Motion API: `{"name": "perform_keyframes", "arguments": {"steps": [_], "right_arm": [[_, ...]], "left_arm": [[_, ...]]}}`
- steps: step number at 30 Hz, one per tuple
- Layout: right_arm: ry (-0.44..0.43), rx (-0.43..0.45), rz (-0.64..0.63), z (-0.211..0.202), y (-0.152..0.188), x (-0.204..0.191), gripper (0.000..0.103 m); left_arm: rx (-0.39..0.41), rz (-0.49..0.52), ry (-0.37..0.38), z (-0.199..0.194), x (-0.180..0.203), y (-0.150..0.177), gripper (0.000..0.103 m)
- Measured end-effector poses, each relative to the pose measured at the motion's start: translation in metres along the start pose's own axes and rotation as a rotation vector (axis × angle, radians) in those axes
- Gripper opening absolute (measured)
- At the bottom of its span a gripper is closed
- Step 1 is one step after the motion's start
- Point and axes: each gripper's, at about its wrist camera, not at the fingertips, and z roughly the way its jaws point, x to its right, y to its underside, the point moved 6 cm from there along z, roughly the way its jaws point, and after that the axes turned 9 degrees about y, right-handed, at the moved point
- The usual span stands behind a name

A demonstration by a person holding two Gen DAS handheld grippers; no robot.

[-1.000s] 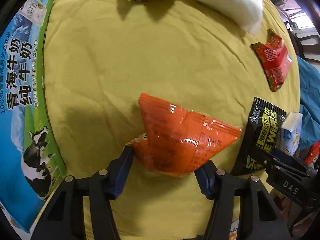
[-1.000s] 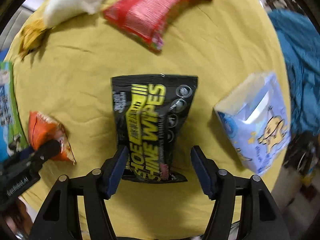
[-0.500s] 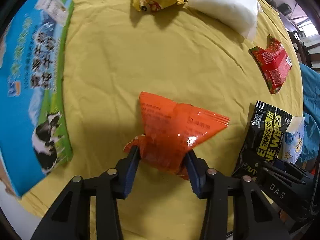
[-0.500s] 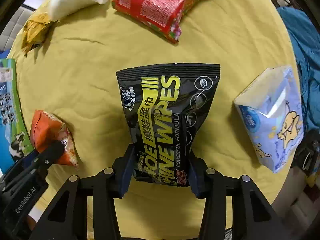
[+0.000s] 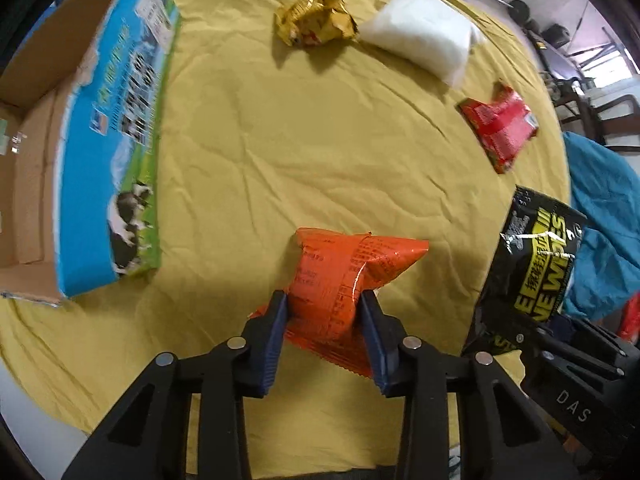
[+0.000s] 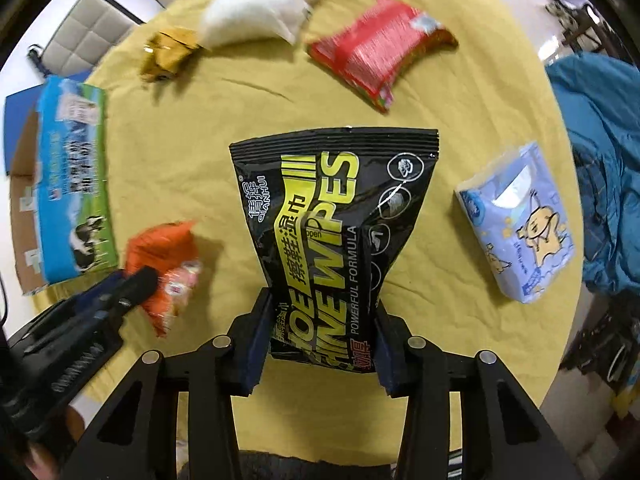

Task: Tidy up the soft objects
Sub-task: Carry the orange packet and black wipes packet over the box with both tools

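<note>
With the left hand-held gripper [image 5: 326, 320] pinching the orange snack bag [image 5: 344, 276] right of the milk carton box [image 5: 108, 152] and the right hand-held gripper [image 6: 320, 340] clamping the shoe-wipes pack [image 6: 332, 232], either slick pouch could slip out.

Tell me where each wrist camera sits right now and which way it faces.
Left wrist: on the left gripper, facing down at the yellow cloth; its fingers pinch the orange packet; the right gripper shows at the right edge.
Right wrist: on the right gripper, facing down; its fingers pinch the black wipes pack; the left gripper shows lower left.
Shared: both packs, milk box, gold packet, white pillow, red packet.
</note>
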Motion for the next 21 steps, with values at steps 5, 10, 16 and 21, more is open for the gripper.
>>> {"name": "perform_keyframes", "arguments": {"steps": [5,10,16,21], "right_arm": [[0.006,0.014,-0.007,0.006,-0.001,0.001,0.046],[-0.022,0.049,-0.007,-0.011,-0.004,0.017,0.046],[-0.072,0.127,-0.038,-0.06,-0.004,-0.002,0.046],[-0.113,0.187,-0.091,-0.097,-0.015,-0.057,0.046]], "left_arm": [[0.019,0.007,-0.03,-0.012,-0.008,-0.003,0.032],[0.122,-0.015,-0.006,-0.06,-0.016,-0.011,0.031],[0.269,-0.002,-0.02,-0.131,-0.025,-0.032,0.031],[0.348,0.012,-0.045,-0.178,-0.048,-0.045,0.031]]}}
